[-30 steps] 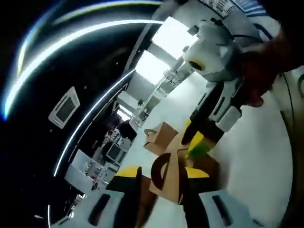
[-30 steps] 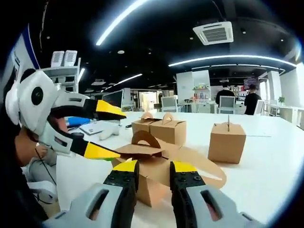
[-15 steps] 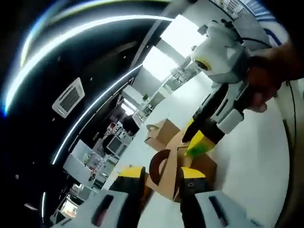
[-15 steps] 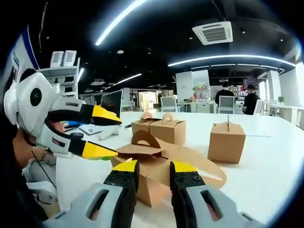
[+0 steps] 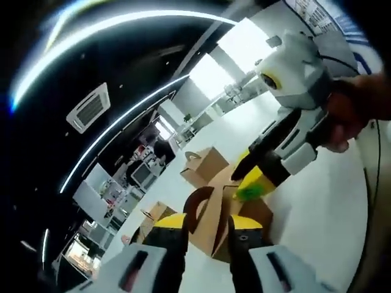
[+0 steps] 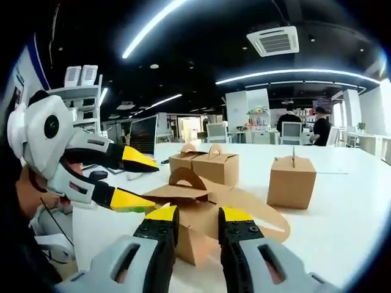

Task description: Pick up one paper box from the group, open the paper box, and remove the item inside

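On the white table (image 6: 342,207), the right gripper (image 6: 198,215) clamps the opened paper box (image 6: 201,213); the left gripper (image 6: 137,180), jaws apart, hovers beside its flap.

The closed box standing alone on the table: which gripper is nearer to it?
Right. The right gripper is at the opened box, with the lone closed box farther back on its right side; the left gripper sits across the opened box, farther away.

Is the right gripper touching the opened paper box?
Touching. In the right gripper view, the right gripper has its jaws closed on the opened paper box.
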